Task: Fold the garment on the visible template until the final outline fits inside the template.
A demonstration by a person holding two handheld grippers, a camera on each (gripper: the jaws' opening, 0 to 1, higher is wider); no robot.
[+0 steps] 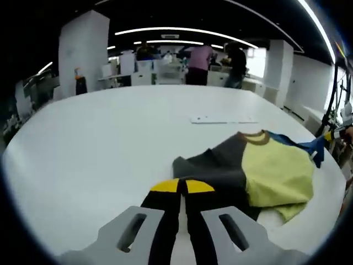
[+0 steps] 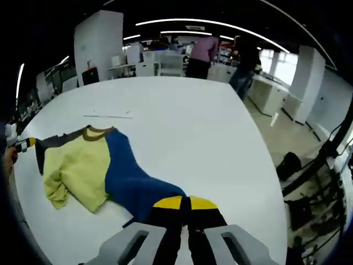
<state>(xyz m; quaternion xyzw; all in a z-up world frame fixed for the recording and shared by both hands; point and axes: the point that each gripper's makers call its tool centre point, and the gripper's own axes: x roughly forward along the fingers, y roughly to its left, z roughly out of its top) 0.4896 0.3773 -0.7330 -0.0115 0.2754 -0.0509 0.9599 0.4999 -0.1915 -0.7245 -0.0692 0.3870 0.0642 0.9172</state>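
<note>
A three-coloured garment lies crumpled on the white table: a dark grey part, a yellow-green middle and a blue part, with a brown collar. My left gripper is shut, its yellow tips on the grey edge. In the right gripper view the same garment stretches from the left to my right gripper, which is shut on the blue end. The left gripper shows at the grey sleeve, the right gripper at the blue sleeve.
A thin white strip lies flat on the table beyond the garment, the same strip showing past the collar. The table edge drops to a floor with black stands. People stand at benches far behind.
</note>
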